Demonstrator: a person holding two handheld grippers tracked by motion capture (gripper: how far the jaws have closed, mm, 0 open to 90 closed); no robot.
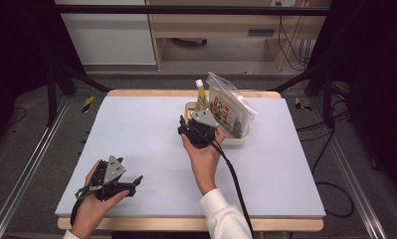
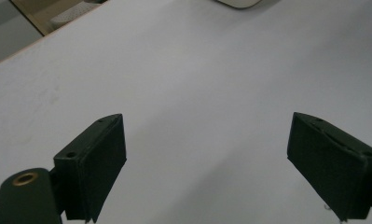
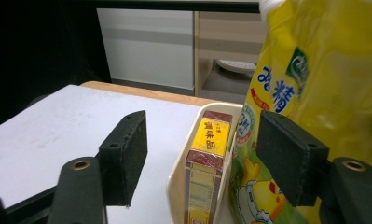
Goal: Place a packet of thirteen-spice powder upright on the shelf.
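there — box (image 3: 207, 168) upright, long axis vertical

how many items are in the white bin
3: a small box at the bin's left wall, a yellow pouch beside it, and a clear bag on the right. More may be hidden behind them.

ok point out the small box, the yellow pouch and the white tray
small box (image 3: 210, 135), right gripper view, its yellow top face
yellow pouch (image 3: 314, 70), right gripper view, its printed front
white tray (image 3: 176, 182), right gripper view, its near rim
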